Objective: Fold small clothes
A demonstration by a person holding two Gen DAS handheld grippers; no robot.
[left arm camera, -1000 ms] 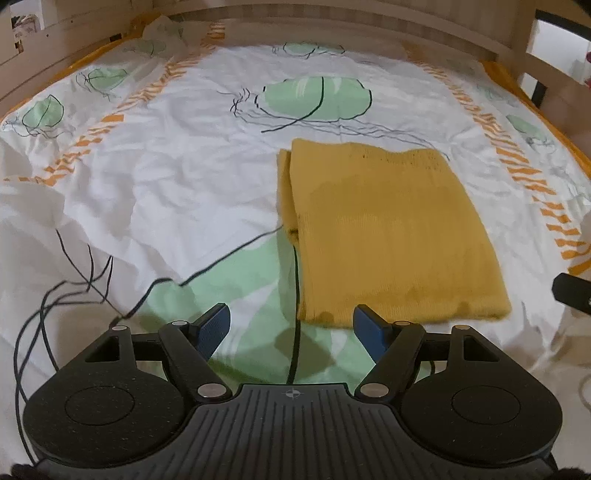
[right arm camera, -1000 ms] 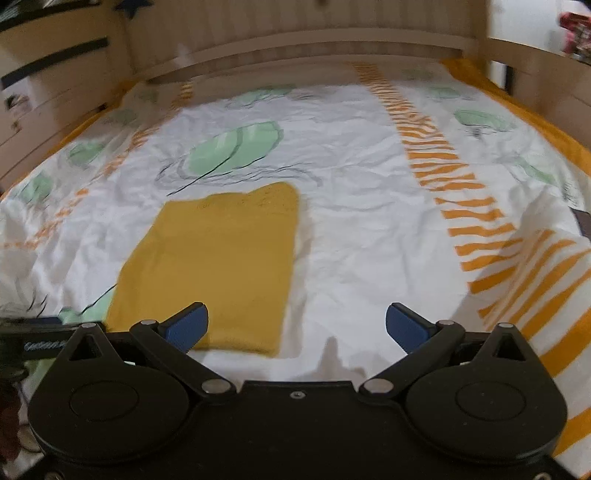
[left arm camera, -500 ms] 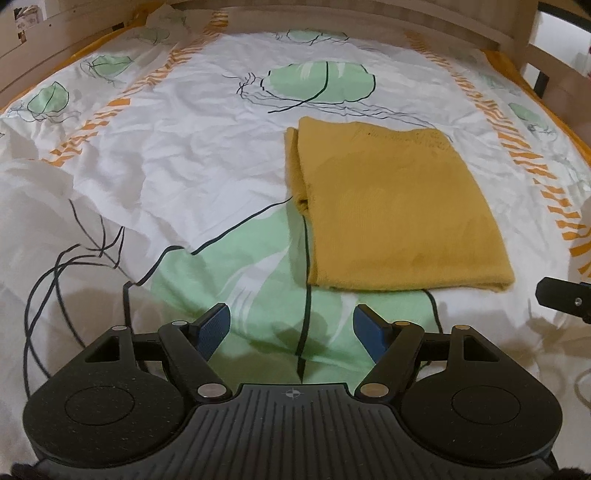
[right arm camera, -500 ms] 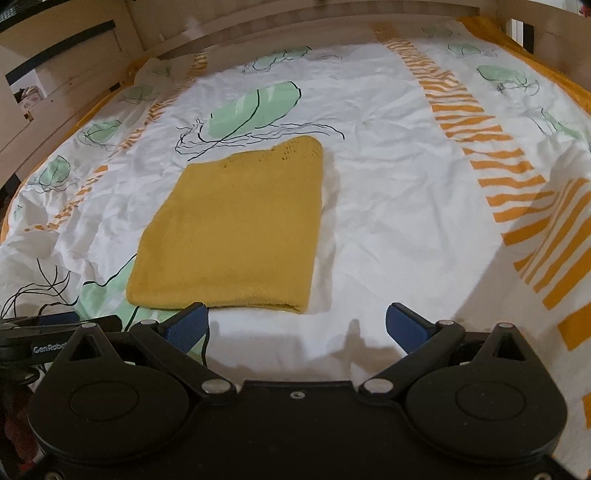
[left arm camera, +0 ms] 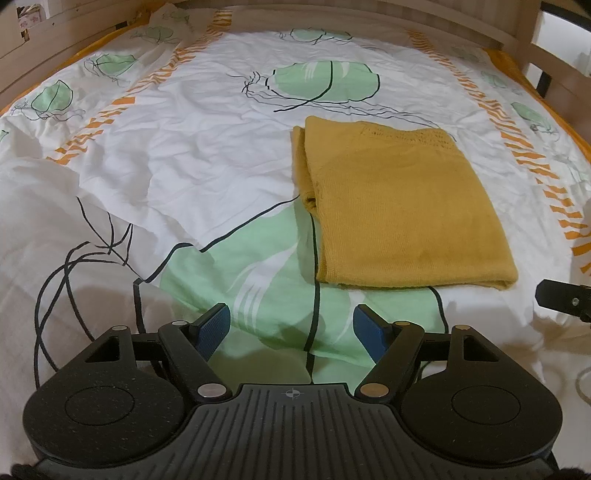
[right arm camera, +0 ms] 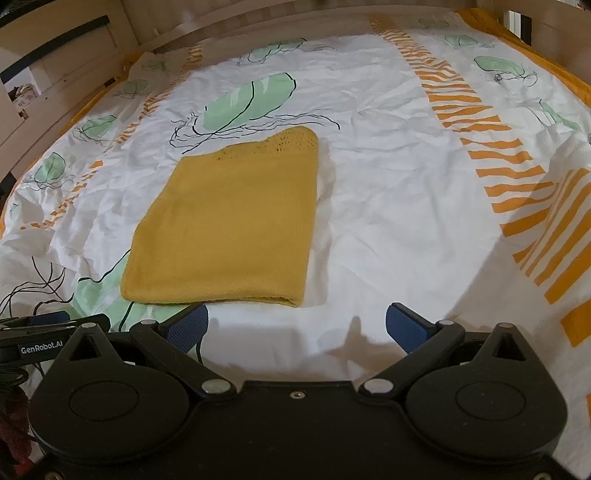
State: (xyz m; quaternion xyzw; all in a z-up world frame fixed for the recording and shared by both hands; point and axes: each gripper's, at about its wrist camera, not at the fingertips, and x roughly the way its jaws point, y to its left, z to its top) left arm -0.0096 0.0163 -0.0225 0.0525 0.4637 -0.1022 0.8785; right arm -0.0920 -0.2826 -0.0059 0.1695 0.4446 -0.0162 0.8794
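The task appears nearly done or done for this garment, judged from how things lie: nothing is held and the one piece of clothing in view is already folded. Nearest in the left wrist view, the left gripper (left arm camera: 291, 326) is seen with its blue pads well apart and nothing between them but the bedsheet (left arm camera: 184, 166) below, over a green leaf print; no cloth is touched. In the right wrist view, the right gripper (right arm camera: 297, 325) is likewise seen with its pads spread wide and empty, over bare white sheet, the left pad just short of the near edge of the garment without contact being shown. Just beyond both grippers, the yellow knitted garment (left arm camera: 402, 210) is laid flat on the sheet as a neat rectangle, folded along its near edge, with layered edges showing on its left side and an openwork band along its far edge. It lies to the right of the left gripper and to the left of the right one. Farther off, only patterned sheet with orange stripes and the wooden bed frame (right arm camera: 258, 22) are seen; no other clothes to be folded can be made out.
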